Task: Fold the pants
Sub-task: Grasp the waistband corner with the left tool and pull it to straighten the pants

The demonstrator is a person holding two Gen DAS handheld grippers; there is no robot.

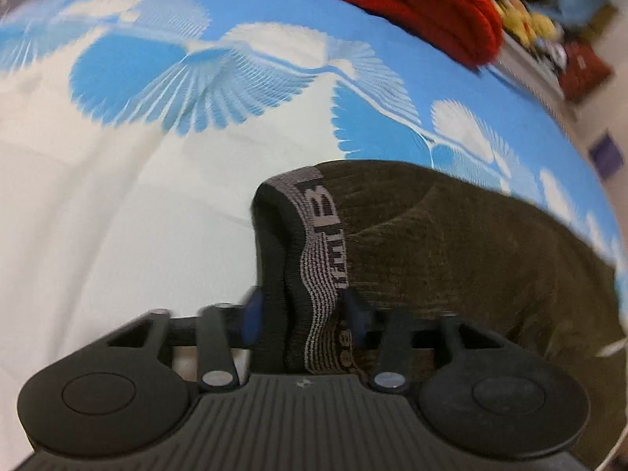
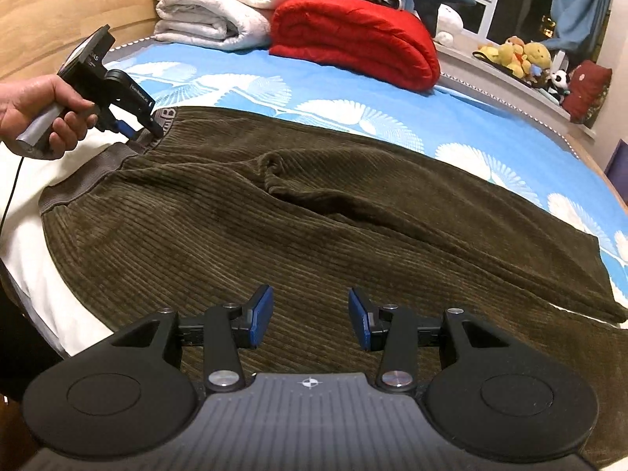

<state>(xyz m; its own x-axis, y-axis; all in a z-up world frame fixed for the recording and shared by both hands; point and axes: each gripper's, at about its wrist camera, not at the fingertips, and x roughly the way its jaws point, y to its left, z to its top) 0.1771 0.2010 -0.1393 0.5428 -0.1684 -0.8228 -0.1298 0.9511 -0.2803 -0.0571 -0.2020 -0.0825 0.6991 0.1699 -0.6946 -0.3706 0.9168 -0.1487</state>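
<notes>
The olive corduroy pants [image 2: 314,212] lie spread across the bed [image 2: 243,78]. The left hand-held gripper [image 1: 300,310] pinches their grey waistband [image 1: 322,251]; the right hand-held gripper [image 2: 310,314] hovers wide apart above the near leg.

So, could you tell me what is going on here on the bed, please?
A person is folding brown corduroy pants spread on a blue and white sheet. The left gripper has its jaws shut on the grey waistband. The right gripper hovers open above a pant leg, holding nothing.
</notes>
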